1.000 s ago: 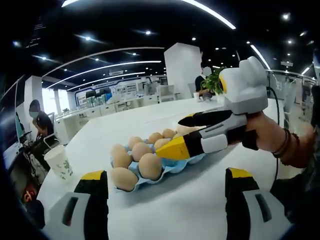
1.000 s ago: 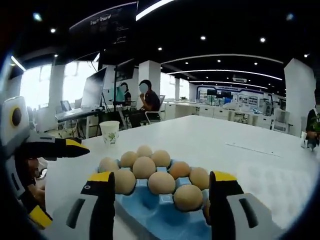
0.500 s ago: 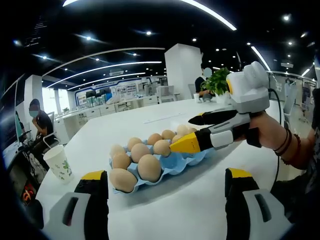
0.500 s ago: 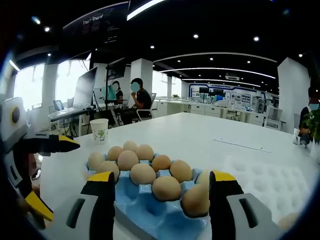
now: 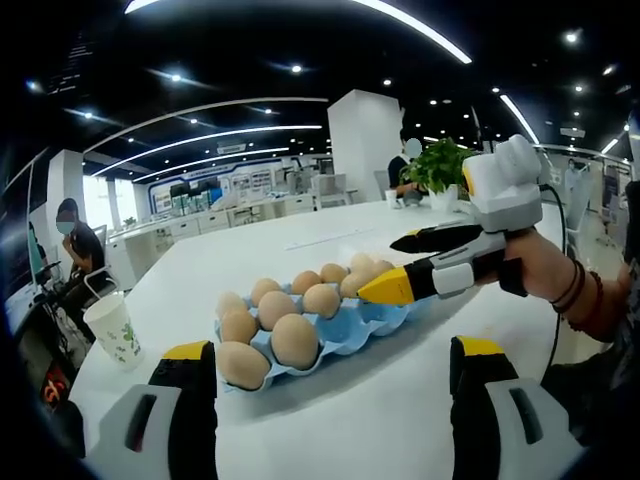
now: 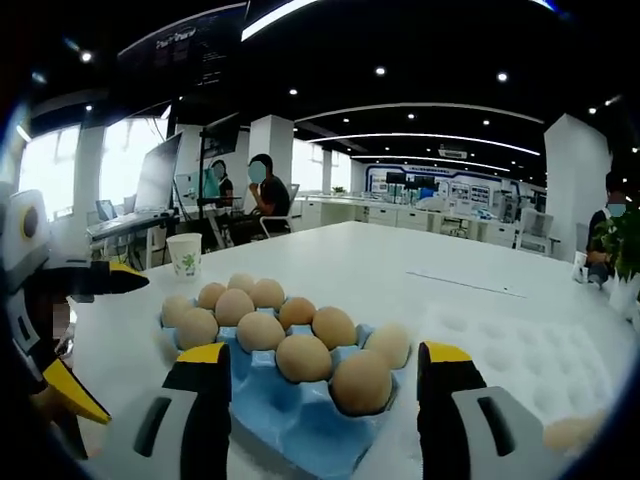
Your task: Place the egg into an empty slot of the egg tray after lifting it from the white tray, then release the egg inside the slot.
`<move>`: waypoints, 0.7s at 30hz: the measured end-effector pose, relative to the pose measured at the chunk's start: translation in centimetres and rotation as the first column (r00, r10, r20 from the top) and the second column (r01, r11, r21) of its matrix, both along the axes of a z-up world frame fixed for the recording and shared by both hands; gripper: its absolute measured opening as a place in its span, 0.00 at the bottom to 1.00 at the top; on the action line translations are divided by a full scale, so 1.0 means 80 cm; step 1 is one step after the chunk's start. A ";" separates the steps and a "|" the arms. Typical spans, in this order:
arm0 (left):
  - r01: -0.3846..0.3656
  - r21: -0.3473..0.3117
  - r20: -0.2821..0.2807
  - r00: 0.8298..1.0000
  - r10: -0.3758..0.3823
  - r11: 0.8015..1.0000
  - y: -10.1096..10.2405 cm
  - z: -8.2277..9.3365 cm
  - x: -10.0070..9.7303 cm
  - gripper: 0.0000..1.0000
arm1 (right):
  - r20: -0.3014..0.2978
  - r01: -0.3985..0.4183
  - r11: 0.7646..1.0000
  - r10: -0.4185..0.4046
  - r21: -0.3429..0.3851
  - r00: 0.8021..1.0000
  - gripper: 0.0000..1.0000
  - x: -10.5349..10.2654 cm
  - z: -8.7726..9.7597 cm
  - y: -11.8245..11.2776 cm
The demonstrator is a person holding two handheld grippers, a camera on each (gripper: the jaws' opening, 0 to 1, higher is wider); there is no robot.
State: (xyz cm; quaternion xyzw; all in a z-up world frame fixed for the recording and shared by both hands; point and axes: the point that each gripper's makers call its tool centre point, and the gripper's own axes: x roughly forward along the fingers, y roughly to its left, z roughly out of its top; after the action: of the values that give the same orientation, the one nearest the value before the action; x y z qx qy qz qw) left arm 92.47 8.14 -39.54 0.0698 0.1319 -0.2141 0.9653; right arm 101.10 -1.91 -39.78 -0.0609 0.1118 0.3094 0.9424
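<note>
Both my grippers stand spread and empty beside the blue egg tray [image 6: 300,425]; next, I fetch an egg [image 6: 570,432] from the white tray [image 6: 520,365].

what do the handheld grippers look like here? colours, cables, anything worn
Right gripper: black jaws with yellow tips, white-grey body, yellow ring marking on its white top housing, black cable trailing behind. The hand wears dark bead bracelets at the wrist. Left gripper: black jaws capped yellow, grey bases with slots.

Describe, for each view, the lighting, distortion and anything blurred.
Left gripper view: fisheye bends the ceiling light strips into arcs; the blue egg tray is sharp. Right gripper view: window glare at left; an egg on the white tray is blurred.
</note>
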 end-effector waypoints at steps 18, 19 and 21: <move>0.010 0.005 0.000 1.000 -0.010 1.000 -0.003 0.002 0.001 0.99 | -0.001 0.087 0.996 -0.087 -0.012 0.996 0.78 0.006 -0.003 -0.045; 0.011 0.004 0.000 1.000 -0.011 1.000 -0.004 0.001 0.001 0.99 | 0.006 0.096 0.995 -0.095 -0.018 0.995 0.78 0.008 -0.003 -0.049; 0.013 0.004 -0.001 1.000 -0.013 1.000 -0.005 0.001 0.002 0.99 | 0.001 0.104 0.994 -0.105 -0.027 0.995 0.77 0.009 -0.006 -0.053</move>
State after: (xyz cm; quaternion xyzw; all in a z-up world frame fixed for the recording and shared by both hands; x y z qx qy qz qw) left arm 92.59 7.76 -39.46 0.0722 0.1324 -0.2202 0.9637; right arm 101.82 -6.19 -40.23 -0.0678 0.1194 0.2582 0.9563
